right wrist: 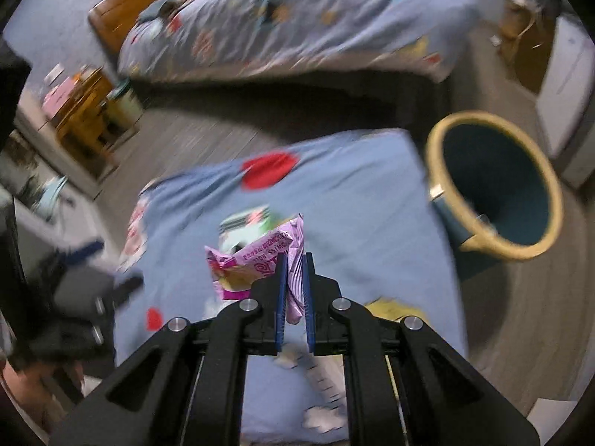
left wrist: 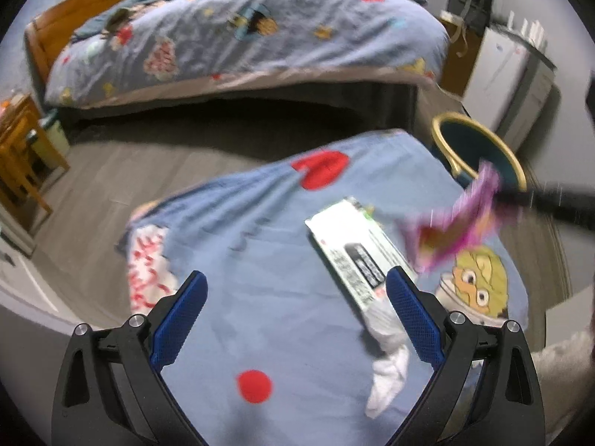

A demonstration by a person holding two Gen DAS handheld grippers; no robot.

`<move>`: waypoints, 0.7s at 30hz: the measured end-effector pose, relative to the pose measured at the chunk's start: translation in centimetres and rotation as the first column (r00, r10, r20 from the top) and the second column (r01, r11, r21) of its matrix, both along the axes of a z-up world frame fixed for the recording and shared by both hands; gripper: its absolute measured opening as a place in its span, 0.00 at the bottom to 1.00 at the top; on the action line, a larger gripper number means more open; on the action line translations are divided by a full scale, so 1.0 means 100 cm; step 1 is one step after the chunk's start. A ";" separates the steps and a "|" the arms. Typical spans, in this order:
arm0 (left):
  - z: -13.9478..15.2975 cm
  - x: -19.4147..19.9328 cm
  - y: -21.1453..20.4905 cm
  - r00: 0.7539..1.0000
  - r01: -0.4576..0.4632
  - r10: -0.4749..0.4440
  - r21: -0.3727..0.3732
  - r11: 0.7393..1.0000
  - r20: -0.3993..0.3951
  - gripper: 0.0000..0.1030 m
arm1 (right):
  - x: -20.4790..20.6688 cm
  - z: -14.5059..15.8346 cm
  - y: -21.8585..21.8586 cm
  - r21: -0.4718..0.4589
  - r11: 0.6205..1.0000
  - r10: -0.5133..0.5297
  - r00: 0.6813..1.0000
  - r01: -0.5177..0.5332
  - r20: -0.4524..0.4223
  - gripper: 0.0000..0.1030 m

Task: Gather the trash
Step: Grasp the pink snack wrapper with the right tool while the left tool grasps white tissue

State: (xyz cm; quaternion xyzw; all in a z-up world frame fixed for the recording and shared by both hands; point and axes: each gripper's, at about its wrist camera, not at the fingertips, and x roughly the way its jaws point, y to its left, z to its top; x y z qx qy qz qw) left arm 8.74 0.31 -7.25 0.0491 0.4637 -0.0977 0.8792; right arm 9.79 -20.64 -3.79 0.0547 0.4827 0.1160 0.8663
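Observation:
My right gripper [right wrist: 294,260] is shut on a pink snack wrapper [right wrist: 256,260] and holds it above a low surface covered with a blue patterned sheet [right wrist: 364,200]. In the left wrist view the wrapper [left wrist: 457,219] hangs blurred from the right gripper's dark arm [left wrist: 557,200], near the bin. My left gripper [left wrist: 297,286] is open and empty above the sheet [left wrist: 260,230]. A white and green flat package [left wrist: 357,249] and a crumpled white tissue [left wrist: 386,368] lie on the sheet by its right finger. A round bin with a yellow rim [right wrist: 494,182] stands on the floor to the right; it also shows in the left wrist view [left wrist: 479,145].
A bed with a matching blue cover [left wrist: 241,37] lies beyond, across a grey wood floor [left wrist: 93,193]. A wooden side table [left wrist: 18,148] stands at left. A white cabinet [left wrist: 509,81] and a brown paper bag [right wrist: 520,33] are at right.

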 end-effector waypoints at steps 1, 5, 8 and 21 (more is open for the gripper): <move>-0.005 -0.001 -0.007 1.000 0.016 -0.016 0.010 1.000 -0.009 0.93 | 0.002 0.002 -0.006 0.007 1.000 -0.014 1.000 0.014 0.009 0.08; -0.027 -0.006 -0.038 0.996 0.082 -0.081 0.053 0.995 -0.031 0.88 | 0.011 0.002 -0.028 0.088 0.994 -0.064 0.998 0.064 -0.010 0.08; -0.045 -0.010 -0.058 0.988 0.136 -0.132 0.054 0.989 -0.076 0.74 | 0.011 0.001 -0.036 0.097 0.993 -0.071 0.997 0.072 -0.011 0.08; -0.065 -0.011 -0.076 0.961 0.224 -0.215 0.034 0.974 -0.176 0.05 | 0.010 0.012 -0.039 0.116 0.992 -0.060 0.998 0.058 0.020 0.08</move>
